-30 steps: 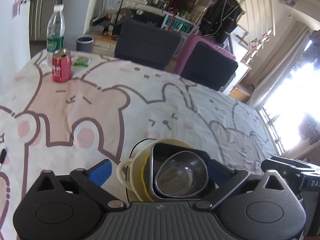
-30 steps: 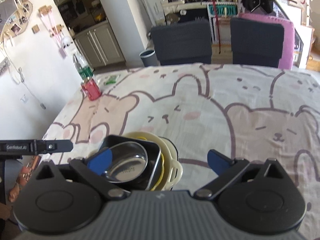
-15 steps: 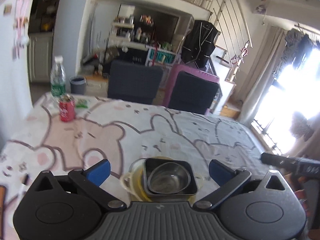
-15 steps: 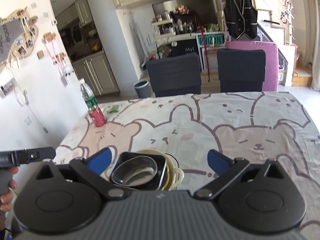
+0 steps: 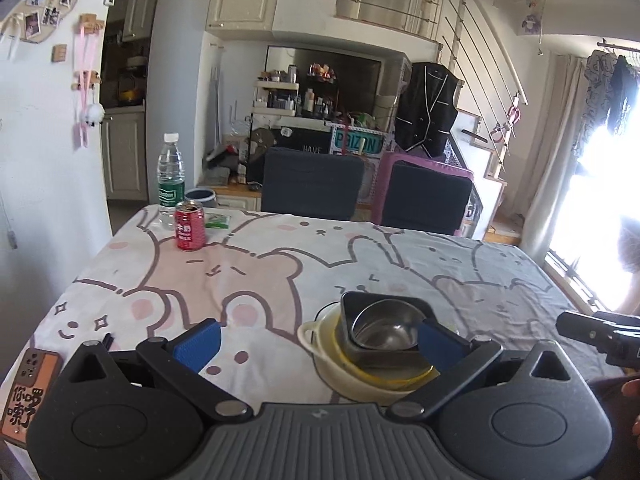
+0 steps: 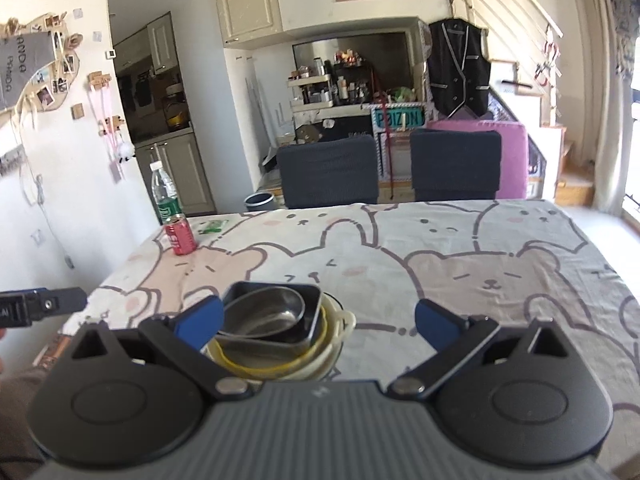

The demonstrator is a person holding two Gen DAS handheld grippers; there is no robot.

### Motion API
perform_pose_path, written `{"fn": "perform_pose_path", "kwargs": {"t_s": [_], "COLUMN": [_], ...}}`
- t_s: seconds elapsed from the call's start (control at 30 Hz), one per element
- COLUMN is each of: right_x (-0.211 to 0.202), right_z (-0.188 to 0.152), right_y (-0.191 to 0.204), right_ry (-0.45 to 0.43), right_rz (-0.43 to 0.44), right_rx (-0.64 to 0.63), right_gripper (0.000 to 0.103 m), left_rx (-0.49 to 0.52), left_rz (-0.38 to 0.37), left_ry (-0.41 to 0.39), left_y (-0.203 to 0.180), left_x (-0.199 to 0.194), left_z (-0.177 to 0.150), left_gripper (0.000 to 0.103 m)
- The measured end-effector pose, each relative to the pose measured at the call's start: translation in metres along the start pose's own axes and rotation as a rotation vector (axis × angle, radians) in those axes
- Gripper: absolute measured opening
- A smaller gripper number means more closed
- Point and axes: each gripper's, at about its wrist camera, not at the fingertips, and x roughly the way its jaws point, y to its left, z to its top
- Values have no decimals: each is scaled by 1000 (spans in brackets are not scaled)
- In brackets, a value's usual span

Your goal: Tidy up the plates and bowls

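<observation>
Stack of dishes (image 5: 372, 344): we see it on the near part of the table, on the cartoon-bear tablecloth (image 5: 280, 264), and nothing holds it.
Steel bowl (image 5: 384, 328): it sits on top, inside the dark square dish, and in the right wrist view it looks a little tilted.
Dark square dish (image 6: 308, 316): it rests in the yellow bowl, with one corner pointing to the right in the right wrist view.
Yellow bowl (image 6: 256, 364): we see only its rim, as a ring under the dark dish.
Cream bowl (image 5: 320, 344): it is the lowest one that we can see, and a small handle stands out on its left side in the left wrist view.
Left gripper (image 5: 318, 338): its blue fingers are spread wide with nothing between them; the right finger pad (image 5: 434, 344) lies in front of the stack, but we cannot tell if it touches.
Right gripper (image 6: 318, 320): it is also wide apart and empty; the left finger pad (image 6: 200, 320) is just beside the stack, and contact is not clear to us.
Red can (image 5: 190, 225): it stands upright at the far left corner of the table, well apart from the stack.
Water bottle (image 5: 171, 180): upright, just behind the can.
Green packet (image 5: 218, 221): it lies flat, near the can on its right.
Phone (image 5: 28, 390): at the near left edge, with an orange case.
Chairs (image 5: 312, 188): two dark ones stand at the far side of the table.
</observation>
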Motion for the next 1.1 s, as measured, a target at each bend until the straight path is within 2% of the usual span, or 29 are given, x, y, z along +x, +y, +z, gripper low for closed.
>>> {"fn": "perform_pose_path", "kwargs": {"t_s": [0.2, 0.43, 0.83, 1.1], "right_x": [-17, -26, -36, -38], "right_z": [-27, -47, -68, -74], "right_y": [4, 12, 12, 14], "right_ry": [-59, -81, -115, -107], "right_rz": [-38, -87, -148, -164], "right_rx": [-18, -47, -56, -86], "right_gripper": [103, 103, 103, 103], "left_rx": [37, 102, 133, 131], "left_rz": [10, 37, 26, 19], "left_ry": [-11, -31, -38, -26], "left_y": [-5, -14, -11, -12], "left_x": [-9, -15, -16, -14], "left_z": [-18, -32, -46, -48], "left_gripper": [103, 103, 103, 103]}}
